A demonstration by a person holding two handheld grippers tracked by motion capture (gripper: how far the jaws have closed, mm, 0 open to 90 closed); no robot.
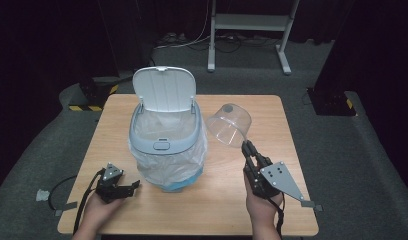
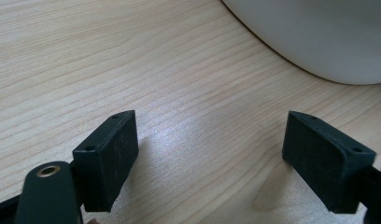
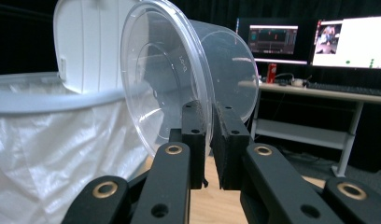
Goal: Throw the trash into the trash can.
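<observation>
A clear plastic container (image 1: pixel 229 125) is held tilted off the table at the right of the bin, its mouth toward me. My right gripper (image 1: pixel 247 146) is shut on its rim (image 3: pixel 208 119). A white bin (image 1: pixel 164 145) with a blue-grey rim and a white bag liner stands mid-table, its lid (image 1: pixel 164 88) flipped up at the back. My left gripper (image 1: pixel 133 187) rests low at the bin's front left, open with nothing between its fingers (image 2: pixel 109 156); the bin's white wall (image 2: pixel 319 32) curves ahead of it.
The wooden table (image 1: pixel 242 200) has bare wood in front of the bin and at the right. A metal stand (image 1: pixel 249 25) and cables lie on the floor behind. A desk with lit monitors (image 3: pixel 314 42) is beyond the container.
</observation>
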